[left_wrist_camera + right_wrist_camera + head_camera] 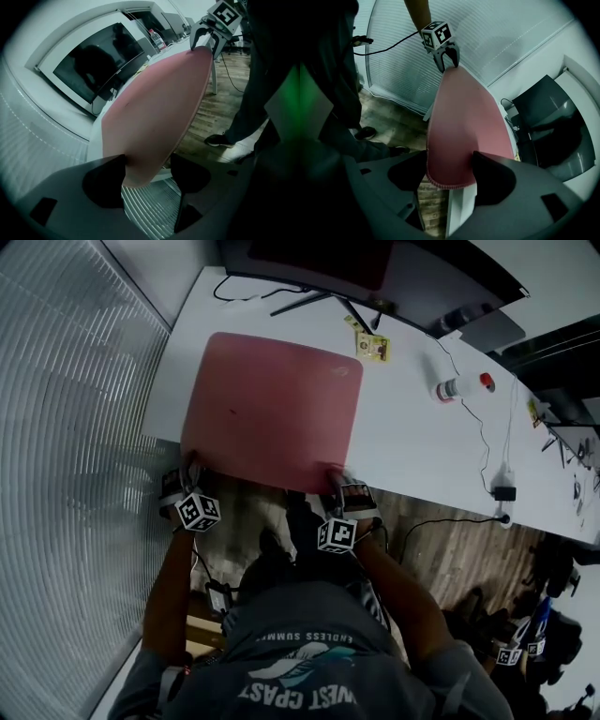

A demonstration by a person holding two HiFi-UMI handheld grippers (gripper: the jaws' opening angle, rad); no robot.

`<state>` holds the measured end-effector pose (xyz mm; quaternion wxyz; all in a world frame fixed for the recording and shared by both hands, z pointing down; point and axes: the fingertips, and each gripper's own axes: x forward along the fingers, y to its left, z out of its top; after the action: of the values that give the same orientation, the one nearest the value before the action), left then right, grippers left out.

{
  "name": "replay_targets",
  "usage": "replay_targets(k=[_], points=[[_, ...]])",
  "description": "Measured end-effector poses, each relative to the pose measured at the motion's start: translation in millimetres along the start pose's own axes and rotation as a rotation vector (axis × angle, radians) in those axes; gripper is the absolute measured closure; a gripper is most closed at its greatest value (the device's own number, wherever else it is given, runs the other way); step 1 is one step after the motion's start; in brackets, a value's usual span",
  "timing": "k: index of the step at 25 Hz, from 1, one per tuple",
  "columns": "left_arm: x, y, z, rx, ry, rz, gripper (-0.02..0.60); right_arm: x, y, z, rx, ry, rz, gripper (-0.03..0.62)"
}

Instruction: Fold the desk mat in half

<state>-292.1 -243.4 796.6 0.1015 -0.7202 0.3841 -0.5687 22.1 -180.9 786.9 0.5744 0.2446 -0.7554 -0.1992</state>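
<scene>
Pink rectangular fabric desk mat [272,409] is lying flat and unfolded on the white desk [412,442], with its near edge right at the desk's front edge. The left gripper [147,176] has its jaws spread wide around the mat's near-left corner. The right gripper [450,176] is the same deal on the near-right corner (neither looks clamped, there's a gap beside the fabric).
</scene>
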Motion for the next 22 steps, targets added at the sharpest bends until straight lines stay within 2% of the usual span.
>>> replay_targets(k=[2,5,11,14,18,22], points=[[-1.8,0.4,1.3,0.004,-0.004,-0.002,0.267,-4.1,-5.7,1.0,0.008,-0.021,-0.013,0.319],[-7.6,-3.7,2.2,0.017,-0.017,-0.007,0.314,-11.1,-15.1,4.4,0.028,-0.061,-0.032,0.393],[-25.6,-10.6,3.6,0.026,-0.050,0.001,0.454,-26.3,-46.0,14.7,0.112,-0.127,-0.065,0.524],[-33.2,-8.2,5.7,0.028,-0.063,0.010,0.495,-33.8,-65.6,21.4,0.155,-0.155,-0.084,0.549],[-46.0,5.2,13.7,0.013,-0.087,0.046,0.538,-43.4,-90.8,28.5,0.201,-0.189,-0.114,0.553],[-56.2,28.5,22.7,0.004,-0.105,0.097,0.549,-51.9,-113.9,36.2,0.245,-0.218,-0.144,0.554]])
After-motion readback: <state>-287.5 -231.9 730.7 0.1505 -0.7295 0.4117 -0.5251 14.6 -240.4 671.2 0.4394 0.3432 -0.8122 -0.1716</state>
